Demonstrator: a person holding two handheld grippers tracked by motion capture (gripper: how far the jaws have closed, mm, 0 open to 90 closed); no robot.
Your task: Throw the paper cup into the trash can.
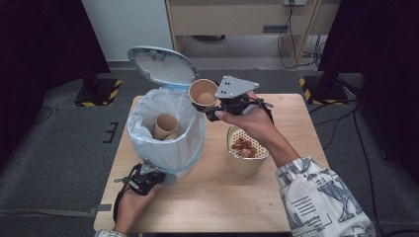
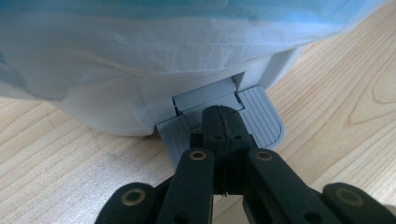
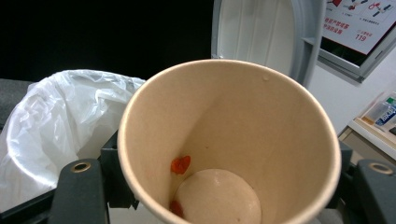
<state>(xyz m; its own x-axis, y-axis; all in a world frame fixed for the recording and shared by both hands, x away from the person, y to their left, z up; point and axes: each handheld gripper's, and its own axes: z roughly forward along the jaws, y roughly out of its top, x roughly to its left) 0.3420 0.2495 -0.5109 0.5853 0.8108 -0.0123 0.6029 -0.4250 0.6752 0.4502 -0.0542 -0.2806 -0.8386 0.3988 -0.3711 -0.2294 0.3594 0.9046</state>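
A: Big thing first: pedal bin [image 1: 165, 129] w/ white liner, left on the table [image 1: 207, 197], lid [image 1: 160, 63] up at the far side. One paper cup inside [image 1: 165, 127] already.

B: Left gripper [image 1: 144, 180], near edge, jaws fully closed w/ nothing between them, tips pressing the pedal [image 2: 264, 116]. That's prob. what holds the lid up, so best not to ease off.

A: Right gripper [image 1: 213, 106] clamps a cup [image 1: 203, 92] by its wall, at the bin's far-right rim, mouth tipped toward us. Needs to get over the liner's middle before letting go, else it clips the rim.

B: Strainer bowl [image 1: 245, 153] w/ red bits sits right of the bin.

A: Couple of red scraps [image 3: 180, 164] stuck in the held cup. Can't tell what they are. Bin bottom's hidden by the liner.
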